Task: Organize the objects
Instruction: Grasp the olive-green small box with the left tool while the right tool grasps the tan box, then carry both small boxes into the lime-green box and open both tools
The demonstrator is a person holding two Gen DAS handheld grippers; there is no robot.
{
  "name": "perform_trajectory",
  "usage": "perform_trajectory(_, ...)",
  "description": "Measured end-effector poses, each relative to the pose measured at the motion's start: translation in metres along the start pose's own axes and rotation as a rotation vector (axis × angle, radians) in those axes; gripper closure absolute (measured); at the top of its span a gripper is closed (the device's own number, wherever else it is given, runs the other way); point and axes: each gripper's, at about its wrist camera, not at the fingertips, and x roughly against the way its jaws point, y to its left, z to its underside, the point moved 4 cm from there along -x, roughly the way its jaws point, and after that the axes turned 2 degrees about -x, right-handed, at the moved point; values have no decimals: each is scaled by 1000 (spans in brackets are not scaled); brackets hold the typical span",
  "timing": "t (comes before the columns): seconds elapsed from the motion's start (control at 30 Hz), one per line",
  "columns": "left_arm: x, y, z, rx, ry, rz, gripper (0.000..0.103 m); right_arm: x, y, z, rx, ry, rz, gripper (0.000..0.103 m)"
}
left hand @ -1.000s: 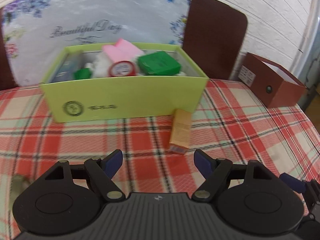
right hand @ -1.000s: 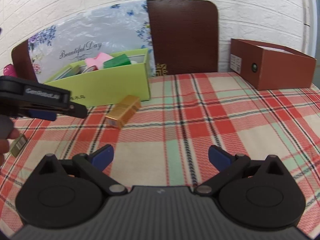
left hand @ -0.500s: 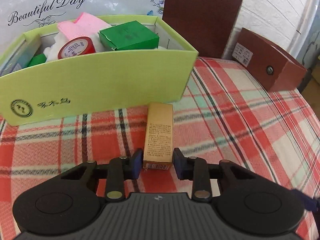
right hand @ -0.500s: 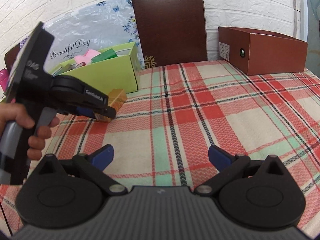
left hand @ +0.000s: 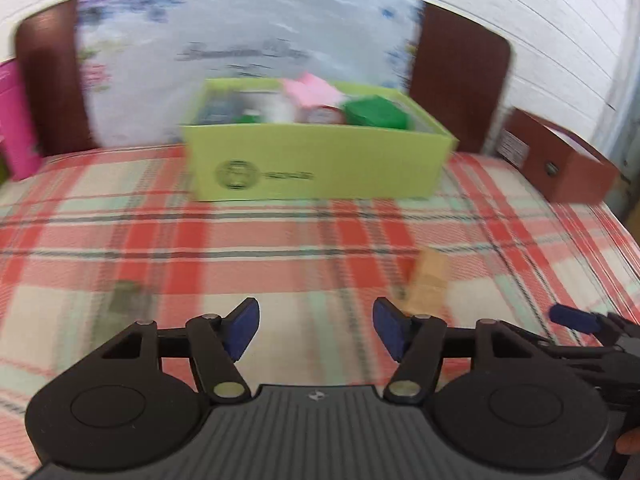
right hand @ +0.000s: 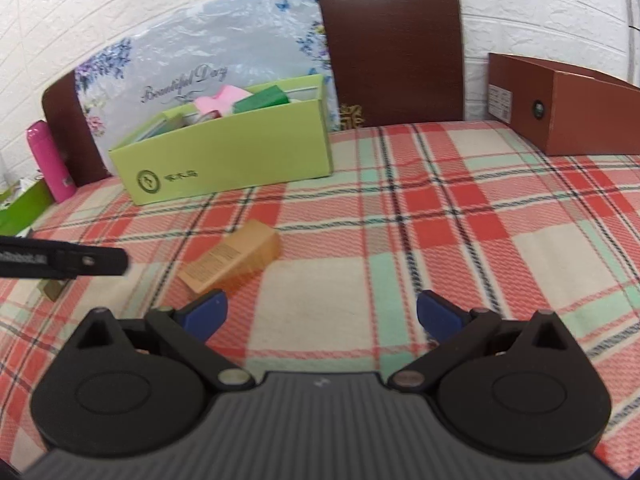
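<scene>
Tan carton point(right hand: 234, 261) lies flat on the plaid desk point(right hand: 440, 216), just ahead-left of my wide, empty right gripper point(right hand: 322, 314), long axis diagonal; left gripper point(left hand: 316, 330) opening, empty.

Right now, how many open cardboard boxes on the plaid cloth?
2: a lime-green cardboard box full of items at the back left, and a brown cardboard box at the far right. Others may sit outside the views.

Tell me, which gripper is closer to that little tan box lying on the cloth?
Right, narrowly. The tan box lies just ahead of the right gripper, off its left jaw. The left gripper, jaws opening and empty, sits beside the box, further off.
</scene>
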Motion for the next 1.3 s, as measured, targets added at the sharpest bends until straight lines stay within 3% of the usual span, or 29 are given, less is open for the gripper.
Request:
perform_trajectory(0.13, 2, 48, 3, 72, 5, -130, 34, -13, 29, -7, 29, -3, -65, 0)
perform_trajectory(0.27, -10, 78, 9, 148, 45, -155, 34, -35, 53, -12, 54, 4, -72, 0)
perform_trajectory(0.37, -13, 84, 11, 132, 33, -189, 34, -56, 59, -14, 37, 31, -40, 4)
perform_trajectory(0.4, -15, 86, 10, 127, 36, -190, 34, -61, 59, -15, 21, 37, -35, 8)
perform_trajectory(0.5, -21, 93, 11, 154, 58, -162, 38, -67, 56, -13, 38, 50, -35, 45)
perform_trajectory(0.57, -25, 95, 14, 159, 75, -149, 62, -60, 55, -10, 89, 51, -67, 55)
perform_trajectory(0.63, -30, 96, 19, 160, 100, -140, 67, -50, 51, -6, 138, 60, -102, 68)
perform_trajectory(0.7, -28, 91, 21, 129, 98, -145, 75, -39, 44, -1, 176, 65, -114, 72)
perform_trajectory(0.83, -21, 68, 24, 124, 123, -18, 80, -17, 27, 9, 195, 80, -97, 72)
perform_trajectory(1.0, -16, 17, 35, 13, 143, 50, 79, 0, 18, 17, 198, 107, -82, 72)
perform_trajectory(1.03, -16, 12, 35, -1, 136, 33, 78, 1, 17, 17, 193, 107, -78, 70)
perform_trajectory(1.1, -19, 9, 32, -21, 129, -1, 65, 1, 19, 17, 196, 105, -77, 65)
perform_trajectory(1.13, -20, 10, 30, -18, 123, -13, 53, 0, 20, 17, 198, 103, -77, 61)
perform_trajectory(1.17, -20, 12, 28, -9, 114, -18, 51, 0, 21, 17, 200, 100, -79, 59)
perform_trajectory(1.23, -19, 13, 24, 1, 107, -9, 53, -1, 24, 16, 201, 98, -81, 55)
perform_trajectory(1.27, -19, 14, 23, 3, 109, -2, 65, -2, 25, 15, 200, 98, -81, 55)
perform_trajectory(1.3, -19, 13, 23, 3, 112, 7, 68, -2, 25, 15, 199, 96, -78, 55)
